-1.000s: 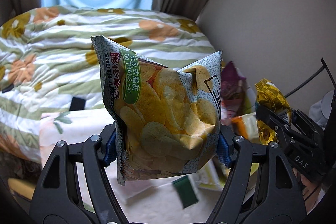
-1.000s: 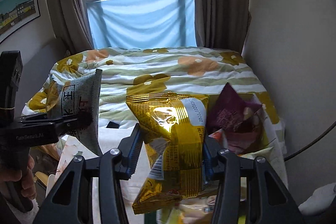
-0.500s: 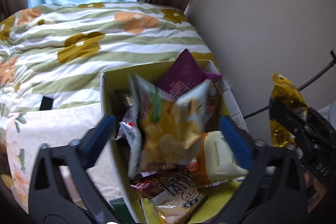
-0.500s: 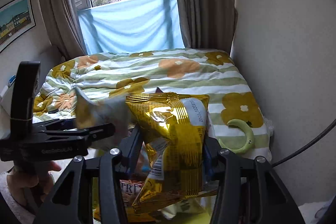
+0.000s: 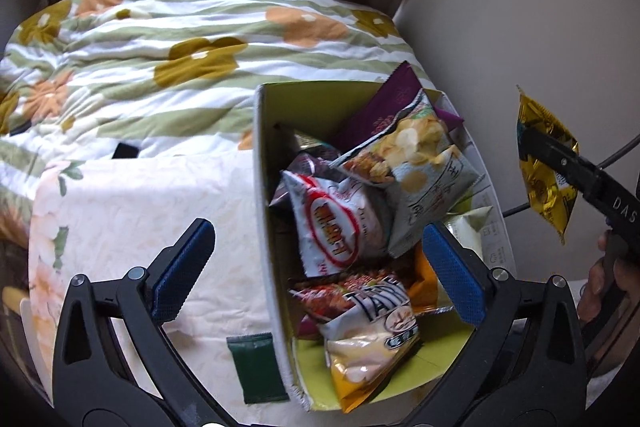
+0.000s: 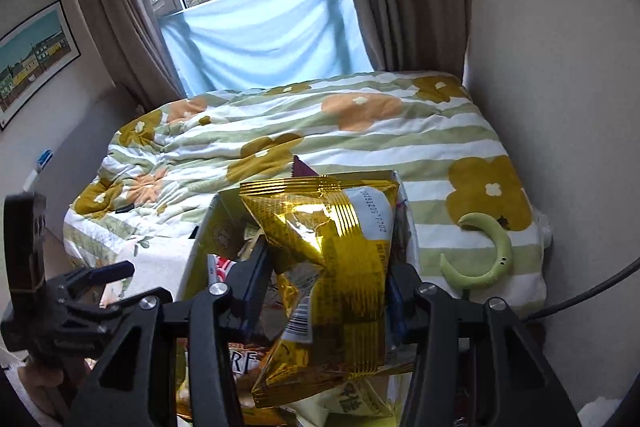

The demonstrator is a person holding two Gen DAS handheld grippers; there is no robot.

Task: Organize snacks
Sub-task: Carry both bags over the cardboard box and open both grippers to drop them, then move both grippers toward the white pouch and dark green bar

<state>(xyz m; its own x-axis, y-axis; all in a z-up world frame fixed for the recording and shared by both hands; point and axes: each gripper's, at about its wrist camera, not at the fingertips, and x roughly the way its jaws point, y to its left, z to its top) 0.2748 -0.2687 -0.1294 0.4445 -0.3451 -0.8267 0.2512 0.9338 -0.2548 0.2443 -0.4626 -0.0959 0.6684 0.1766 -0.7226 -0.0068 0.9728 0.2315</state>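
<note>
A cardboard box (image 5: 262, 187) with a yellow-green inside stands on the bed and holds several snack bags. The grey potato chip bag (image 5: 416, 163) lies on top of them, beside a white and red bag (image 5: 336, 227) and a purple bag (image 5: 384, 107). My left gripper (image 5: 316, 271) is open and empty just above the box's near left wall. My right gripper (image 6: 326, 287) is shut on a gold foil bag (image 6: 340, 267) and holds it above the box (image 6: 202, 239); it shows at the right of the left wrist view (image 5: 546, 163).
A flowered, green-striped quilt (image 5: 160, 59) covers the bed. A pale floral pillow (image 5: 152, 219) lies left of the box, with a dark green packet (image 5: 256, 367) on it. A green crescent-shaped item (image 6: 486, 255) lies on the quilt near the right wall (image 6: 560, 67).
My left gripper opened and the potato chip bag dropped into the box. Both grippers moved over the box; the right one still holds the gold bag.
</note>
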